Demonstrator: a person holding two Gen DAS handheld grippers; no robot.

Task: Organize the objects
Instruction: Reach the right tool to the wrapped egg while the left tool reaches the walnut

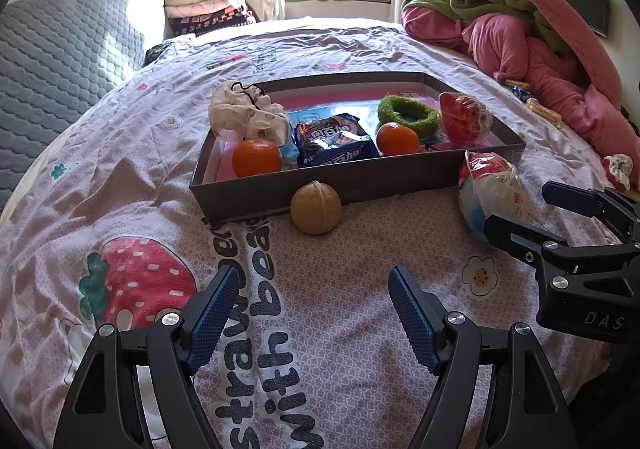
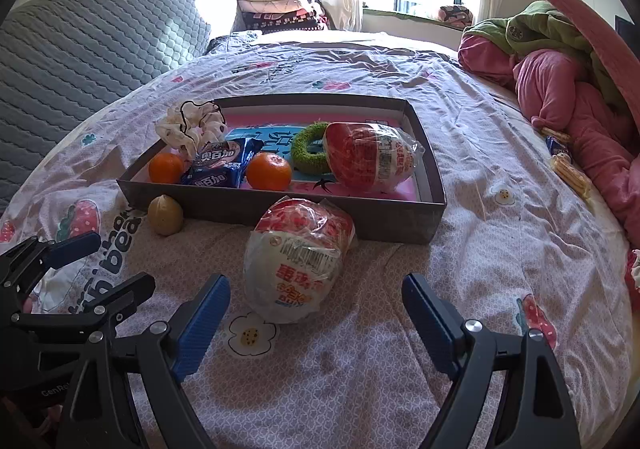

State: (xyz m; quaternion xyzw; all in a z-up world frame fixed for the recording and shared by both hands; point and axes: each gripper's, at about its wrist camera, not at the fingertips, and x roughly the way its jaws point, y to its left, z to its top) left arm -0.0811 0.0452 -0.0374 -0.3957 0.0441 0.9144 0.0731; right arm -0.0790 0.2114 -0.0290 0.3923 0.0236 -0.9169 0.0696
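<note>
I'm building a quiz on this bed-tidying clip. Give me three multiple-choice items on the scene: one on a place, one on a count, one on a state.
1. Where does the tan walnut-shaped ball lie?
A. Inside the box
B. On the bedspread against the box's near wall
C. Between the left tongs

2. How many oranges sit in the box?
A. One
B. Two
C. Four

3. How do the right tongs stand?
A. Open, with the wrapped egg-shaped package ahead between them
B. Shut on an orange
C. Shut on the green ring

Answers:
1 B: it rests outside, in front of the box.
2 B: one orange is left of the blue snack packet, the other orange right of it.
3 A: the blue pads stand wide apart, not pressing the wrapped egg-shaped package.
</note>
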